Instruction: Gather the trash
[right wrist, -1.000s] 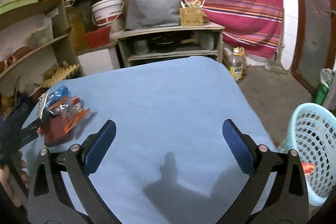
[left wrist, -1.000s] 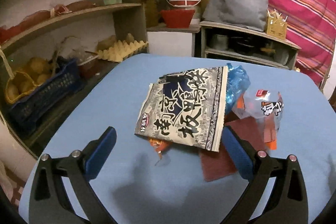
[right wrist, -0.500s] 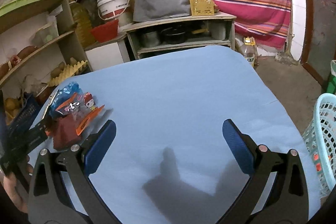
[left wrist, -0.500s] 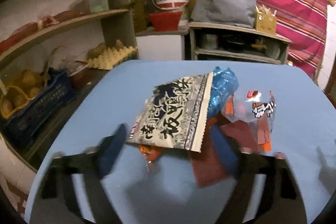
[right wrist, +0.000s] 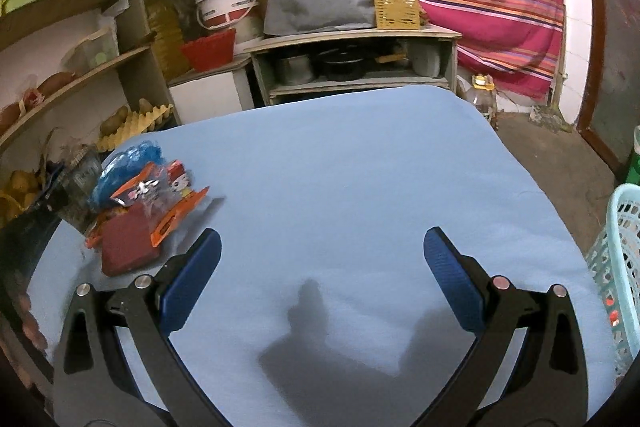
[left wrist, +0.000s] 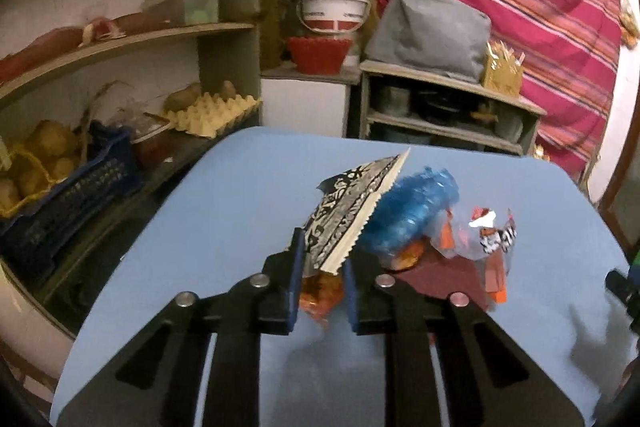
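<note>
Jaws of the left gripper (left wrist: 320, 287) are closing on the black-and-white snack wrapper (left wrist: 348, 215), which stands folded and tilted up between the blue pads, with an orange wrapper (left wrist: 320, 297) also caught low between them. Just to the right of these jaws lies the rest of the litter on the blue counter (left wrist: 240, 187): a crumpled blue plastic bag (left wrist: 412, 215) touching the held wrapper, a clear packet with red and black print (left wrist: 486, 235) beyond it, and a dark red flat piece (left wrist: 444, 277) beneath.

Jaws of the right gripper (right wrist: 320, 279) stand wide apart with nothing between them, above bare counter. To their left sits the same litter pile; to their far right, off the counter's edge, stands a pale turquoise basket (right wrist: 620, 267).
</note>
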Action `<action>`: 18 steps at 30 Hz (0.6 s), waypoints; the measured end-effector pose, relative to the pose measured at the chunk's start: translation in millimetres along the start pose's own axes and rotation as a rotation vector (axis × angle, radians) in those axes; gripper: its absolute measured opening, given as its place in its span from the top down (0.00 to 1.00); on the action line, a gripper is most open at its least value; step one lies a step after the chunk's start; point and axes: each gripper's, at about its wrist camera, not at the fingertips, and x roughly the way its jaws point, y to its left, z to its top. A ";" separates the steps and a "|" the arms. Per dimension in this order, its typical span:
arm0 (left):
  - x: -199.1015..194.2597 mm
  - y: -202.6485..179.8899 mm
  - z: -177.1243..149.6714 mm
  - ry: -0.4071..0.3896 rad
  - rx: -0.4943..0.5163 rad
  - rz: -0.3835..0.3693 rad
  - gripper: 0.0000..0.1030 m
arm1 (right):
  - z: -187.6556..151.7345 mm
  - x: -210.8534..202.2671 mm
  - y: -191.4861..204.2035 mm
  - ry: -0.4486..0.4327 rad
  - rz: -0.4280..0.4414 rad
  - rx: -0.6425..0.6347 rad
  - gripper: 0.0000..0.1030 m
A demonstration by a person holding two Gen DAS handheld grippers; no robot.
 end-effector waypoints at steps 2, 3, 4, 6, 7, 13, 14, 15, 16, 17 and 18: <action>-4.6 12.5 2.6 -0.008 -0.035 0.004 0.85 | -2.2 2.6 12.4 0.004 0.017 -0.014 0.04; -6.2 18.2 4.4 -0.011 -0.048 0.003 0.86 | -2.5 4.2 17.5 0.007 0.028 -0.016 0.04; -8.8 25.4 6.7 -0.016 -0.064 0.005 0.87 | -3.2 5.6 22.5 0.009 0.036 -0.019 0.04; -14.0 34.7 10.7 -0.029 -0.077 0.019 0.87 | -3.4 9.9 37.6 0.011 0.057 -0.035 0.04; -16.9 39.4 12.9 -0.040 -0.082 0.026 0.87 | -2.9 10.7 43.1 0.010 0.064 -0.043 0.04; -35.4 67.5 22.9 -0.087 -0.126 0.029 0.87 | 5.7 21.3 89.3 -0.016 0.070 -0.133 0.04; -35.3 72.6 24.7 -0.086 -0.128 0.030 0.87 | 7.2 24.4 97.2 -0.017 0.060 -0.162 0.04; -33.4 78.2 25.8 -0.078 -0.135 0.026 0.87 | 8.7 26.6 100.4 -0.015 0.055 -0.175 0.04; -31.4 82.9 26.1 -0.071 -0.146 0.023 0.87 | 9.7 29.1 104.0 -0.009 0.051 -0.186 0.04; -27.0 89.4 25.0 -0.056 -0.167 0.018 0.87 | 11.2 31.5 105.9 -0.003 0.050 -0.190 0.04; -20.9 95.6 24.0 -0.033 -0.179 0.006 0.87 | 13.8 34.0 108.1 0.004 0.048 -0.199 0.04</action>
